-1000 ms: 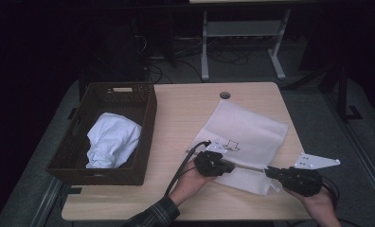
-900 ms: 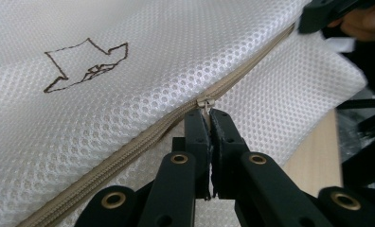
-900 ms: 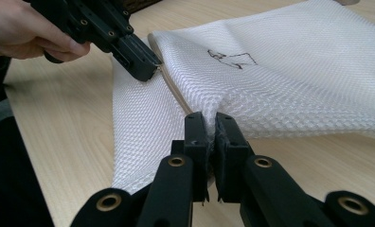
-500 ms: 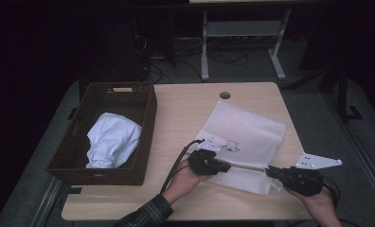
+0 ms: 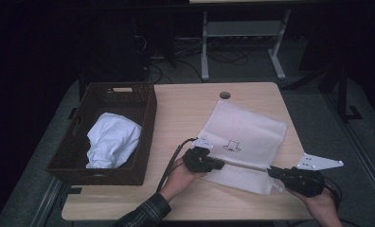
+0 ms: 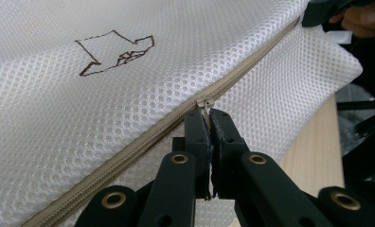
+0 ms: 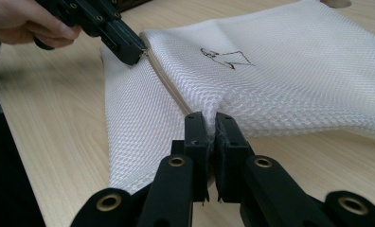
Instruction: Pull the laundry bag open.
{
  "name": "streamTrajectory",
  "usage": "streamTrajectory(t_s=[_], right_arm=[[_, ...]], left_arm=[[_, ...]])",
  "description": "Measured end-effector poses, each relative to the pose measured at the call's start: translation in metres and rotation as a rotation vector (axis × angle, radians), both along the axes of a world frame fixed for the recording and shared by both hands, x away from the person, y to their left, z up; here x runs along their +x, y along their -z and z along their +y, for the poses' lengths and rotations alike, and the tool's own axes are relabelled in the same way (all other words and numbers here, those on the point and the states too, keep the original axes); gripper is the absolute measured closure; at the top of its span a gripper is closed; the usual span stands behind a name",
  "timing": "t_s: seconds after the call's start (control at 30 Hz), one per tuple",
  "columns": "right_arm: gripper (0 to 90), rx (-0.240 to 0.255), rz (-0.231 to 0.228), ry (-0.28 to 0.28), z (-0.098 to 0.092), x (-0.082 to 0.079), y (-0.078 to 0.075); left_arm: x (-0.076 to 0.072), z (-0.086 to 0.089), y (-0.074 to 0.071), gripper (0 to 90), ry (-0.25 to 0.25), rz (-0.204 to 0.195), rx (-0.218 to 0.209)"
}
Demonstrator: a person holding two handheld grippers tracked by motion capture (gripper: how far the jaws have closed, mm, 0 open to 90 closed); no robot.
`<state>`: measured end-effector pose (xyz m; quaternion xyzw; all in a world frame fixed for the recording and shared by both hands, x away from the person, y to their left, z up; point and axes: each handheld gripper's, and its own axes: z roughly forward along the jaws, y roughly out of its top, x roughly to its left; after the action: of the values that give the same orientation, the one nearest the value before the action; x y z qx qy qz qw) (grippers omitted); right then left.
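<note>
My left claw (image 6: 209, 111) is pressed together on the zip pull (image 6: 205, 102) of the mesh bag (image 6: 129, 85), right at my tips. My right claw (image 7: 210, 124) pinches a bunch of the bag's mesh at the zip's other end, its jaws closed tight on the fabric. The zip (image 5: 245, 165) runs taut between my two claws. Beyond them the bag lies flat on the table (image 5: 185, 109). Farther off to my left stands a basket (image 5: 81, 146) with a white cloth (image 5: 112, 139) in it.
</note>
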<state>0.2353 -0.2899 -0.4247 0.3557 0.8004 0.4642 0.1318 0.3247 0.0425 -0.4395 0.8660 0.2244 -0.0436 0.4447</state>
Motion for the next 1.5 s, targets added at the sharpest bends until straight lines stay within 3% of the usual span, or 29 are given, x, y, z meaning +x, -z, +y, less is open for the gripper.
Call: streamTrajectory(t_s=[0.43, 0.87, 0.97, 1.0, 1.03, 1.07, 1.2, 1.27, 1.33, 1.5], right_arm=[[84.6, -0.023, -0.006, -0.012, 0.007, -0.001, 0.0], [84.9, -0.013, -0.001, -0.016, 0.008, -0.001, -0.001], [85.0, -0.016, -0.004, -0.014, 0.009, -0.001, -0.001], [85.1, -0.017, -0.003, -0.012, 0.009, -0.001, -0.001], [85.1, -0.024, -0.007, 0.004, 0.007, -0.001, -0.001], [85.1, -0.015, -0.004, 0.009, 0.004, -0.001, -0.001], [85.0, -0.013, -0.01, 0.015, 0.001, 0.0, -0.002], [85.0, -0.022, -0.012, 0.036, -0.001, 0.0, -0.002], [85.0, -0.025, -0.01, 0.054, -0.006, 0.0, -0.002], [84.9, -0.012, -0.01, 0.053, -0.011, 0.0, -0.001]], left_arm=[[-0.001, 0.007, 0.0, 87.5, 0.015, -0.001, 0.009], [0.002, 0.008, 0.003, 87.6, -0.009, 0.041, -0.002], [0.002, 0.007, 0.004, 87.7, -0.018, 0.037, 0.013], [0.002, 0.008, 0.004, 87.7, -0.035, 0.0, 0.061], [0.004, 0.01, 0.005, 87.7, -0.041, 0.015, 0.051], [0.007, 0.013, 0.005, 87.7, -0.037, 0.058, 0.006], [0.004, 0.011, 0.003, 87.7, -0.022, 0.028, 0.018], [0.004, 0.014, 0.002, 87.6, -0.034, -0.001, 0.056], [0.007, 0.022, 0.003, 87.6, -0.054, 0.026, 0.037], [0.008, 0.03, 0.001, 87.5, -0.055, 0.011, 0.037]])
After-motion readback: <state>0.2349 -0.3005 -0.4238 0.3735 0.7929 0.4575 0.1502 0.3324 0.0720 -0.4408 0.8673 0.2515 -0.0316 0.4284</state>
